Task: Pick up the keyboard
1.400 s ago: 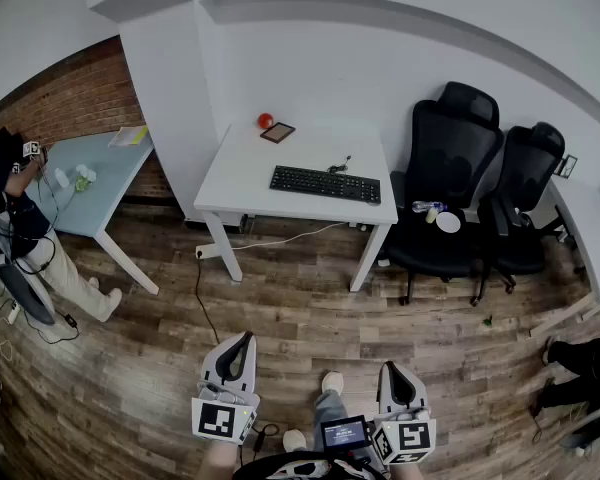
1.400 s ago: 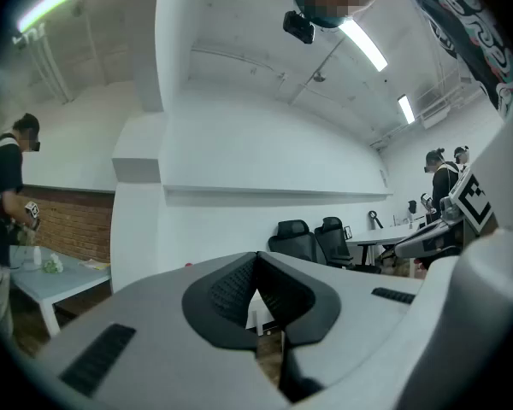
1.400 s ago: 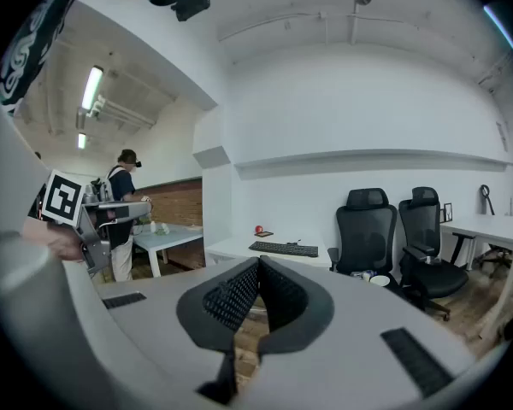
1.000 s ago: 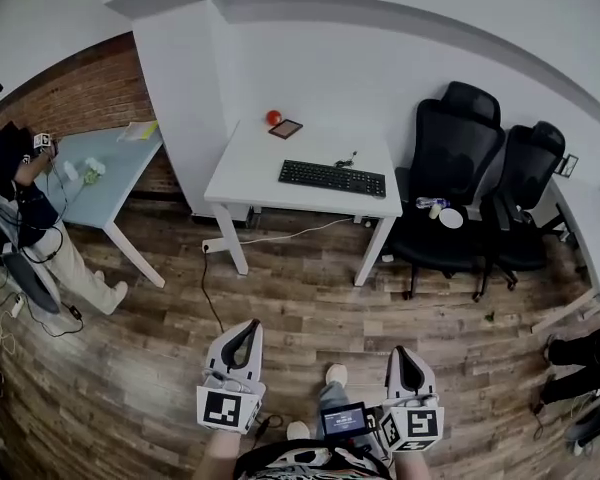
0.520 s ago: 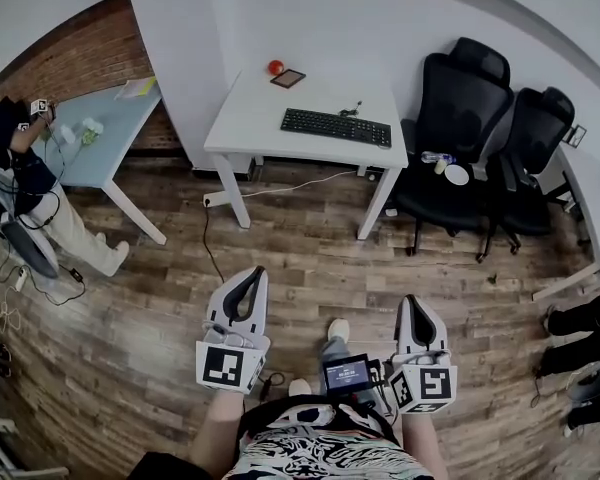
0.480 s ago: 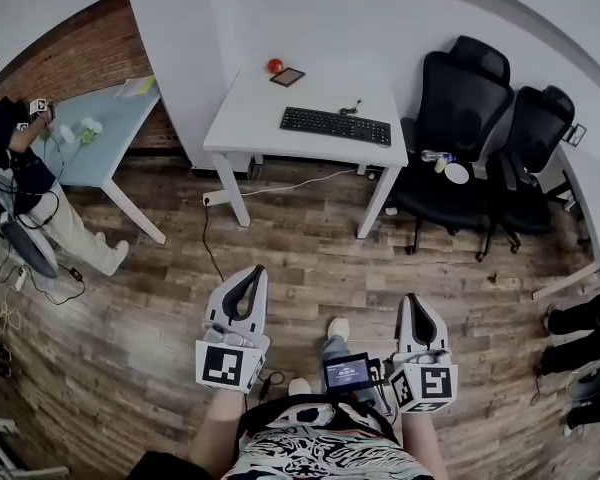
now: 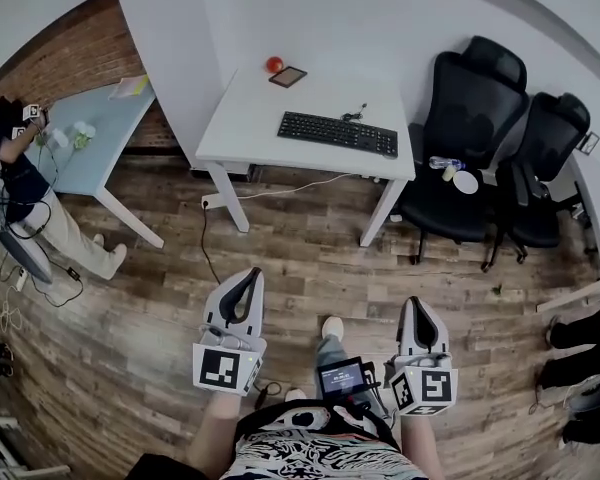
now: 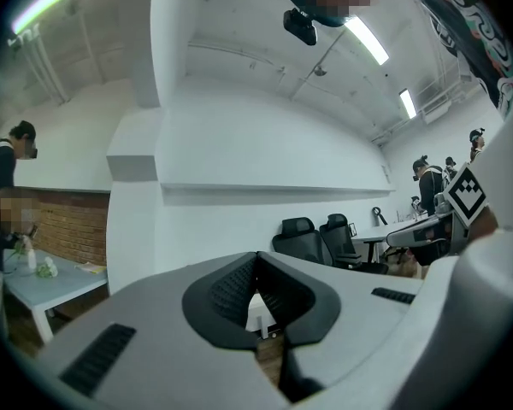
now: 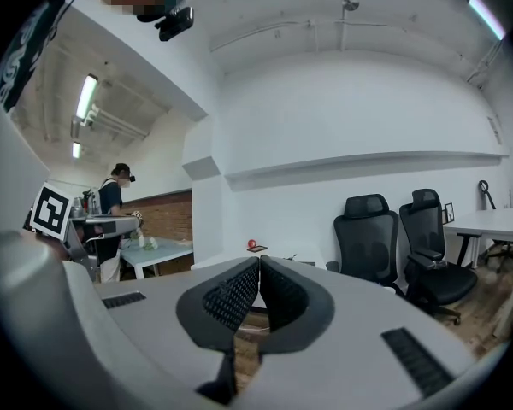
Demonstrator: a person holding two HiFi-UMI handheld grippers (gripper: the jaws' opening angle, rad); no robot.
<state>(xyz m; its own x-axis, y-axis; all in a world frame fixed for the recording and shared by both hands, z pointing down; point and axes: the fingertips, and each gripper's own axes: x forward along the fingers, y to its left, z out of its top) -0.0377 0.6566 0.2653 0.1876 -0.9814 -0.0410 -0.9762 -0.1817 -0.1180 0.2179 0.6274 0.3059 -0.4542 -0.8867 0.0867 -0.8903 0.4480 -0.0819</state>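
A black keyboard (image 7: 336, 133) lies on a white desk (image 7: 250, 128) against the far wall, with a thin cable at its back edge. Both grippers hover over the wooden floor well short of the desk. My left gripper (image 7: 249, 274) is shut and holds nothing; its tips meet in the left gripper view (image 8: 256, 257). My right gripper (image 7: 414, 305) is likewise shut and empty, tips touching in the right gripper view (image 9: 259, 261). The desk edge shows faintly behind the right jaws; the keyboard itself is hidden there.
A red ball (image 7: 274, 65) and a small dark tablet (image 7: 287, 76) sit at the desk's back left. Two black office chairs (image 7: 477, 128) stand right of the desk. A pale blue table (image 7: 98, 128) with a person (image 7: 20, 183) beside it is at the left. A cable (image 7: 204, 258) trails across the floor.
The whole view has closed in on the desk; it and the keyboard sit nearer and larger. Both grippers have moved forward together and stayed shut.
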